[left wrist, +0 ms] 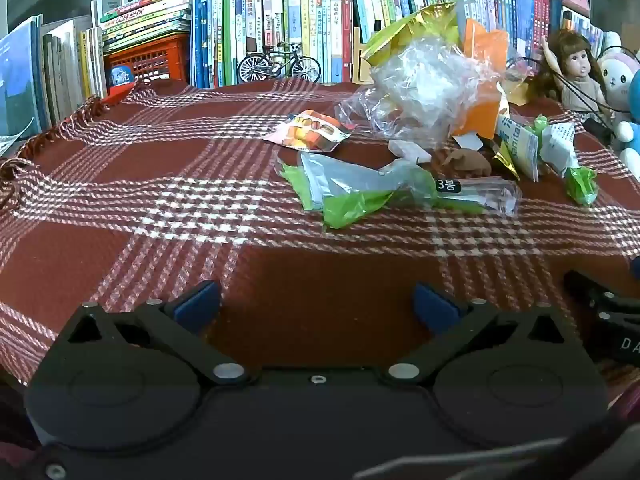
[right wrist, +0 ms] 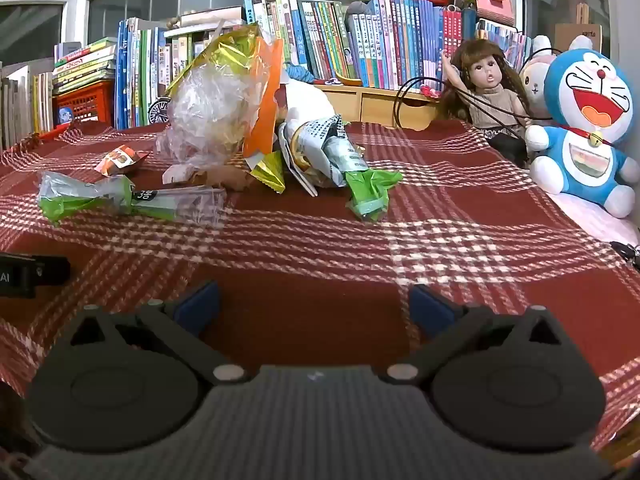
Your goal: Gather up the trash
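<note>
I am holding my left gripper low over the red-and-white plaid woven cloth, its blue-padded fingers standing wide apart with nothing between them. My right gripper is hovering just beside it over the same cloth, its fingers spread apart and gripping nothing either.

The trash is lying ahead of both claws, well apart from them, toward the far middle of the cloth. Nearest is a flattened green-and-silver foil wrapper with a black label, stretching across the cloth. Behind it a small orange-and-white snack packet is lying flat. A big crumpled clear plastic bag is heaping up at the back, with a gold foil wrapper rising above it and an orange plastic sheet leaning against it. A twisted white-and-green printed wrapper is resting on the right side of the heap.

Rows of upright books are lining the far edge, and a brown-haired doll and a blue-and-white plush cat are sitting at the right.
</note>
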{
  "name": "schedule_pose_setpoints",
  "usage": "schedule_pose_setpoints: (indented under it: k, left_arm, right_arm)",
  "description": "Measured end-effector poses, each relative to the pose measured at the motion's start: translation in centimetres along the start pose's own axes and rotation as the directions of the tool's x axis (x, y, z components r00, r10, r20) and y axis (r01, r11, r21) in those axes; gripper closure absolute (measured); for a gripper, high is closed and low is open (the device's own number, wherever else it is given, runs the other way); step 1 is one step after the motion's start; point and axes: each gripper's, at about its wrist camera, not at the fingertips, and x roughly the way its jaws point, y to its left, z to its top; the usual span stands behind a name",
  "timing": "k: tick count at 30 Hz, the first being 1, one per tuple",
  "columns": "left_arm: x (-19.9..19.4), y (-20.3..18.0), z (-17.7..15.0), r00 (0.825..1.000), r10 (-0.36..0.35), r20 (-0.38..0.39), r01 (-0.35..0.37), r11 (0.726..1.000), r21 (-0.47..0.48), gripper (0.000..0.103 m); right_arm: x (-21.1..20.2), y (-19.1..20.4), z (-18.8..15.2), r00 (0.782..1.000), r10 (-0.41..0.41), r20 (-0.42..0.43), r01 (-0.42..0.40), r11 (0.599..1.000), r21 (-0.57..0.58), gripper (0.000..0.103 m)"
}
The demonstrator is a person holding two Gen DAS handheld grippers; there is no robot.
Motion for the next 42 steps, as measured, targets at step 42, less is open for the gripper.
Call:
schedule_pose_setpoints:
  k: [42]
  left_arm:
    - [0.01,-0.07,-0.02,1.0,0.001,-0.002,-0.001,1.0,0.004,0.0]
  right_arm:
    - [0.15,0.0,0.19,1.0,0.0,-0.017,0.0,1.0,-0.008,0.0]
